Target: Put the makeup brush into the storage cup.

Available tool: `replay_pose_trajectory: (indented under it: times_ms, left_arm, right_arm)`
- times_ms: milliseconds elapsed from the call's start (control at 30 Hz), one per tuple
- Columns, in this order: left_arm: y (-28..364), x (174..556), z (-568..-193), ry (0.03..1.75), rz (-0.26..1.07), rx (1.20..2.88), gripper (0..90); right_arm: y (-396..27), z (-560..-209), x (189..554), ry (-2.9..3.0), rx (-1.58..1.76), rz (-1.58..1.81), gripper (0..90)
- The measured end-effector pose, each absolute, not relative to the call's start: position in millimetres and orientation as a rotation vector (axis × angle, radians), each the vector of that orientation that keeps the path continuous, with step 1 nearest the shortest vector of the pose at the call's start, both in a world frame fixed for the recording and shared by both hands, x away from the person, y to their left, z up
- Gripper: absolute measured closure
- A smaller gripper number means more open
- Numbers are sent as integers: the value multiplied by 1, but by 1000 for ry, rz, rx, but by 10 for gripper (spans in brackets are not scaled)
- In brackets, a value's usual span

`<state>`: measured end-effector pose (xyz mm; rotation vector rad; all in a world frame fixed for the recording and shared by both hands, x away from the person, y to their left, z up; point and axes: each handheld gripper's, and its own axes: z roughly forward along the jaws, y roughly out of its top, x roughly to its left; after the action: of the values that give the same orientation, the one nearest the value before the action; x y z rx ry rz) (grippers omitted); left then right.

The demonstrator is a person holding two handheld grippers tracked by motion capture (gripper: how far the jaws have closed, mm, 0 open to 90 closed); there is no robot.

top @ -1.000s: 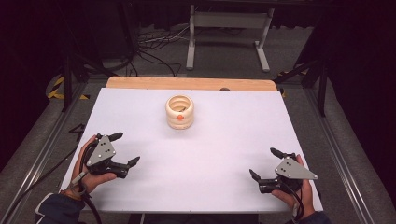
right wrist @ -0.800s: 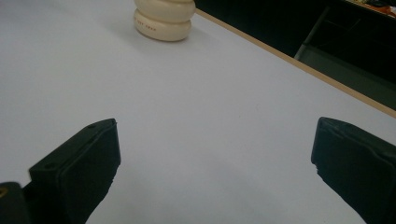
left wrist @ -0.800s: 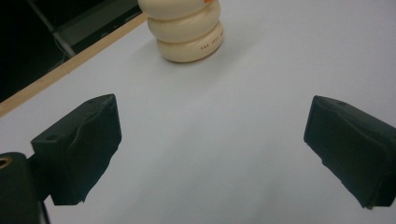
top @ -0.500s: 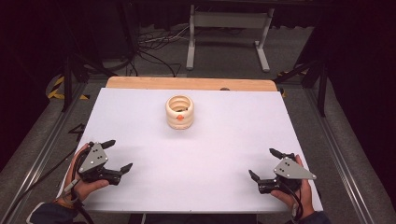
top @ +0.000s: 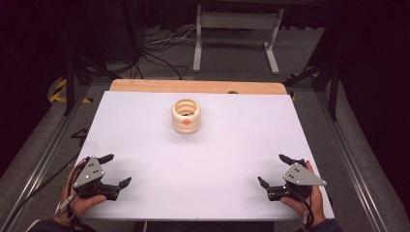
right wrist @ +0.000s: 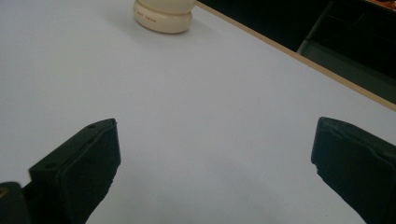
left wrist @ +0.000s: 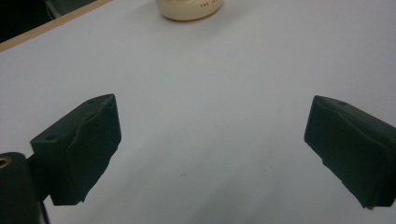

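High view first, from the left edge of the frame across: the left gripper sits at the lower left, held in a hand just inside the near corner of the white surface. Its fingers are spread wide apart and hold nothing. Up at the centre of the frame, toward the far edge of the surface, stands the cream ringed stack — upright, with an orange mark on its near side, well apart from both grippers. At the lower right the right gripper rests in the other hand, its fingers also spread wide and empty.

Left gripper view shows the two black fingers far apart over bare white surface, the stack at the top edge. Right gripper view matches — fingers wide, the stack at the upper left.
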<state>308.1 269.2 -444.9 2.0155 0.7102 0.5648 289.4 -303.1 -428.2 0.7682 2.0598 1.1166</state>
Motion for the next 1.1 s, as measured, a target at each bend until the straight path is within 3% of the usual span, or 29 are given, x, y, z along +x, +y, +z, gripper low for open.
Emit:
replay_pose_trajectory:
  times_ms: [1100]
  left_arm:
    - [270, 305, -445, 694, 554, 1997, 58]
  right_arm:
    - [-303, -425, 286, 2051, 762, 1121, 21]
